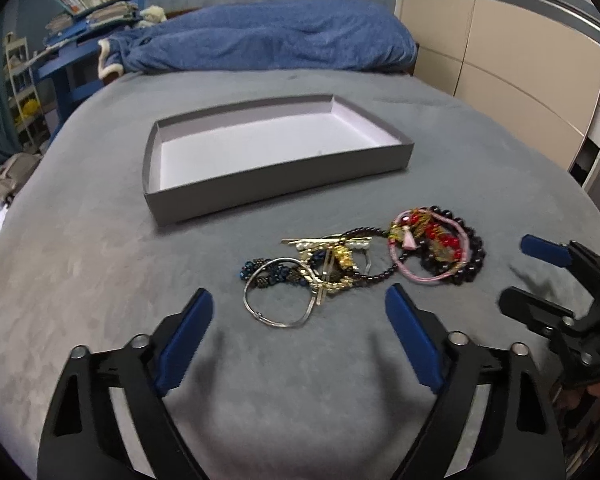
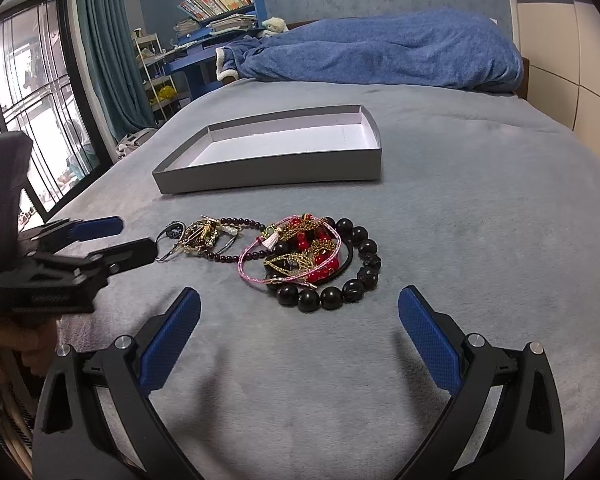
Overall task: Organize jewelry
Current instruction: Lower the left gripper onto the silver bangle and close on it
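A tangle of jewelry lies on the grey bed cover (image 1: 100, 264). In it are a silver bangle (image 1: 278, 300), a pearl hair clip (image 1: 324, 245), a dark bead strand (image 2: 236, 222), a pink cord bracelet (image 2: 260, 276), red beads (image 2: 320, 272) and a bracelet of large black beads (image 2: 340, 290). Behind the pile stands a shallow grey box (image 1: 284, 184) (image 2: 268, 178), white inside and holding nothing. My left gripper (image 1: 299, 292) (image 2: 137, 236) is open, with the bangle just ahead of its tips and untouched. My right gripper (image 2: 300, 291) (image 1: 516, 270) is open, just short of the black beads.
A crumpled blue blanket (image 1: 268, 36) lies at the bed's far end. A beige wardrobe (image 1: 520, 60) stands on the right. On the left are a blue desk with books (image 2: 220, 12), a white shelf (image 2: 152, 64), a teal curtain and a window (image 2: 32, 100).
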A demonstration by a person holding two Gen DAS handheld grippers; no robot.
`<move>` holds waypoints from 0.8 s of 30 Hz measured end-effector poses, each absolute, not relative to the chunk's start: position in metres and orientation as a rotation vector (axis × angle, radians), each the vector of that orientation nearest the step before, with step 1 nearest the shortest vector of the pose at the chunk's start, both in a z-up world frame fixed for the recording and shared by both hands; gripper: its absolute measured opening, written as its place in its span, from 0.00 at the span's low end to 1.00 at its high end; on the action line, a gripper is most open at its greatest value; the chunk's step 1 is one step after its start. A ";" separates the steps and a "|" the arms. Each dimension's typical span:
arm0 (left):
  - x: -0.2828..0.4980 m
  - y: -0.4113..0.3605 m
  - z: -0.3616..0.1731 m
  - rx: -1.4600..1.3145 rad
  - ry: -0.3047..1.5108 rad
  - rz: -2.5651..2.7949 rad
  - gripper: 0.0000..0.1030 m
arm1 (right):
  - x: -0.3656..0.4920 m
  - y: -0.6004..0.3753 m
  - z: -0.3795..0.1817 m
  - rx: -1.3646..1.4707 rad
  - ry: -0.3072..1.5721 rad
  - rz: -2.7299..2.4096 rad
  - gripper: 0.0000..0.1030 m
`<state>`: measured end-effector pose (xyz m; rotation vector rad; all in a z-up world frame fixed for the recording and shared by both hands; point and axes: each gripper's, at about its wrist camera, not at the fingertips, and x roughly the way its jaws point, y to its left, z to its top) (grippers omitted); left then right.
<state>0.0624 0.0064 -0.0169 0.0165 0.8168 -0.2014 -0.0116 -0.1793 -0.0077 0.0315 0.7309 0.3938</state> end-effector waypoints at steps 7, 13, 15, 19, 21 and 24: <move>0.087 0.011 -0.033 0.053 0.905 -0.213 0.76 | -0.010 -0.182 -0.008 0.048 0.735 0.392 0.95; 0.093 0.013 -0.038 0.065 0.920 -0.224 0.47 | -0.009 -0.184 -0.008 0.050 0.735 0.395 0.95; 0.090 0.014 -0.036 0.067 0.906 -0.229 0.47 | -0.008 -0.186 -0.008 0.056 0.737 0.392 0.95; 0.082 0.013 -0.033 0.088 0.888 -0.226 0.47 | -0.007 -0.185 -0.007 0.068 0.739 0.390 0.95; 0.077 0.014 -0.030 0.075 0.884 -0.227 0.47 | -0.007 -0.185 -0.007 0.069 0.737 0.389 0.95; 0.070 0.020 -0.029 0.040 0.889 -0.225 0.47 | -0.006 -0.185 -0.007 0.077 0.740 0.389 0.95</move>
